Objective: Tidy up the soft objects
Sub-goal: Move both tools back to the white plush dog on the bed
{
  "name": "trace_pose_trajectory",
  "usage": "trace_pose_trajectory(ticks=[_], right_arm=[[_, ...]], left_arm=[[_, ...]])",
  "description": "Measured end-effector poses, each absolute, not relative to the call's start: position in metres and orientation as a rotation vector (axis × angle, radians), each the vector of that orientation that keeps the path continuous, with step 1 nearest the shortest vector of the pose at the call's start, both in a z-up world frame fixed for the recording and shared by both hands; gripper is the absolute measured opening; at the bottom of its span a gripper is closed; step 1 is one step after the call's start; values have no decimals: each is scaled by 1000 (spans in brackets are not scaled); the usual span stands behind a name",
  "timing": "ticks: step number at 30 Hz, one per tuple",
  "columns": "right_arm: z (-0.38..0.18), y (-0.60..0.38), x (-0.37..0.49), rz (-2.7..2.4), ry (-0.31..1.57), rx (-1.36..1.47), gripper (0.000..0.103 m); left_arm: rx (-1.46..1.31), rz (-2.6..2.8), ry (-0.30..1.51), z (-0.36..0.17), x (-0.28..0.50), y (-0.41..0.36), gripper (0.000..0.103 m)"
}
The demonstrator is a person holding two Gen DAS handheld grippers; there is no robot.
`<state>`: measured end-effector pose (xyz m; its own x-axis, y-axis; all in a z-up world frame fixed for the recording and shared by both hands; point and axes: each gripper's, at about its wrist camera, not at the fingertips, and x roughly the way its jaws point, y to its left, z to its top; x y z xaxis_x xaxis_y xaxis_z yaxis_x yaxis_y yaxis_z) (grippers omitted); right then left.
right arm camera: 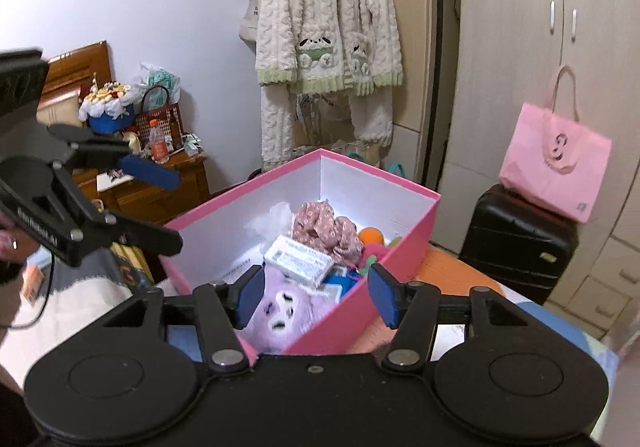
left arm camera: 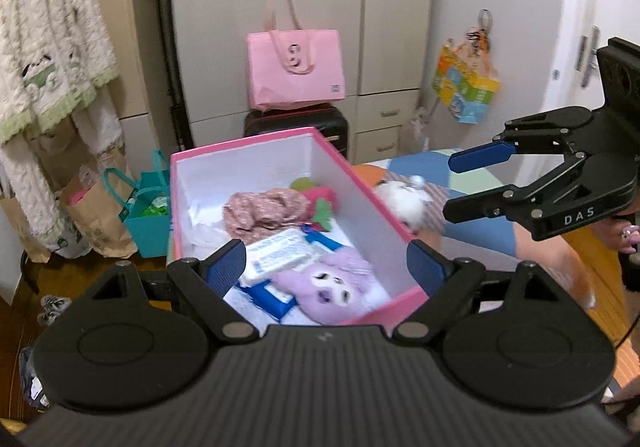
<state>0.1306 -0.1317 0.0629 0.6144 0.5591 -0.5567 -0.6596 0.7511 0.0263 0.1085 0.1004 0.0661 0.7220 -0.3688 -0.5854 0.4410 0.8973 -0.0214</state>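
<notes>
Both pairs of blue-padded fingers stand apart and hold nothing: the left gripper (left arm camera: pixel 325 270) has its jaws spread wide above the near end of the pink box (left arm camera: pixel 352 183), and the right gripper (right arm camera: pixel 316 297) hangs over the same box from the other side, jaws parted. Inside the box, at its near end, lies a purple plush toy (left arm camera: pixel 334 283) face up, with a white packet (left arm camera: pixel 280 253) behind it, a pink floral cloth (left arm camera: pixel 260 209) further back, and a pink and green plush (left arm camera: pixel 320 203) towards the far wall. Outside the box, a white fluffy toy (left arm camera: pixel 404 199) rests on the patchwork bedspread (left arm camera: pixel 472 183), just beside the box's wall.
</notes>
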Motion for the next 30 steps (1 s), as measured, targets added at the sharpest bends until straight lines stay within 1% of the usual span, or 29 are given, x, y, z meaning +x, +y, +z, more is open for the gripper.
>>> trace_pose_trajectory(ticks=[7, 12, 15, 17, 19, 30], right_arm=[[63, -161, 89, 689, 556, -188, 63], [55, -179, 68, 662, 545, -190, 63], [48, -186, 54, 643, 539, -237, 63], [45, -190, 45, 620, 531, -254, 64], [41, -196, 39, 620, 533, -250, 69], [12, -226, 49, 605, 566, -177, 70]], left_arm=[[165, -558, 650, 68, 76, 70, 88], [226, -639, 656, 67, 57, 38, 90], [245, -695, 656, 66, 50, 22, 90], [252, -712, 663, 64, 49, 13, 92], [261, -724, 672, 61, 49, 3, 93], [198, -786, 735, 32, 74, -41, 94]])
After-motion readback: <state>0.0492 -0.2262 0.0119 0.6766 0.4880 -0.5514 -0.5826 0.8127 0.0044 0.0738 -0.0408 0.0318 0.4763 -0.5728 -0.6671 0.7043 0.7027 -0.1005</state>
